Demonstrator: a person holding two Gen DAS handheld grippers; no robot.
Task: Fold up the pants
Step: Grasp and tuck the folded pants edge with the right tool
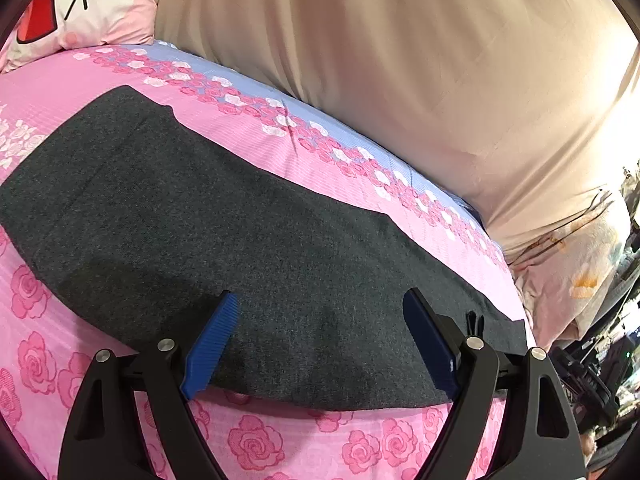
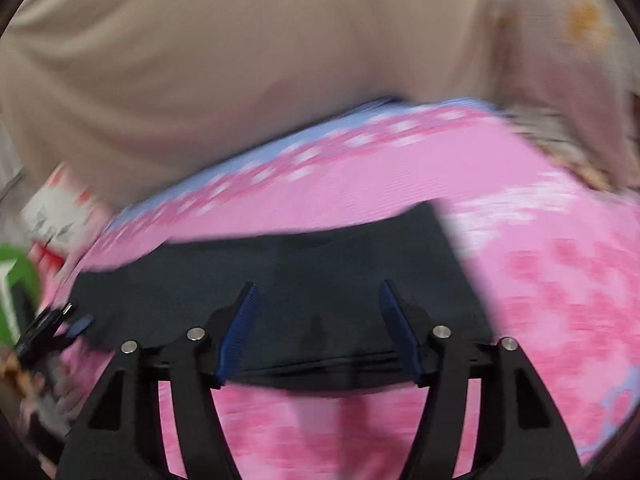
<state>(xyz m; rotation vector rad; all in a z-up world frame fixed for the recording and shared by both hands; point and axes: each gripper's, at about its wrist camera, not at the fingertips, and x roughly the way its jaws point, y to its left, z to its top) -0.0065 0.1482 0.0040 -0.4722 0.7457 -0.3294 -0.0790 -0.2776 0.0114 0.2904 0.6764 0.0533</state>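
Note:
Dark grey pants lie flat as one long strip across a pink rose-print bed sheet. My left gripper hovers over the strip's near edge, with its blue pads wide apart and nothing between them. The right wrist view is blurred. There the pants' squared end lies on the sheet. My right gripper stands open above that end, with the cloth below its pads, not pinched. A black gripper tip with a blue pad shows at the far left.
A beige draped cloth rises behind the bed. A cartoon-print pillow lies at the back left. Pale floral bedding and dark clutter sit past the bed's right end. A green object is at the left edge.

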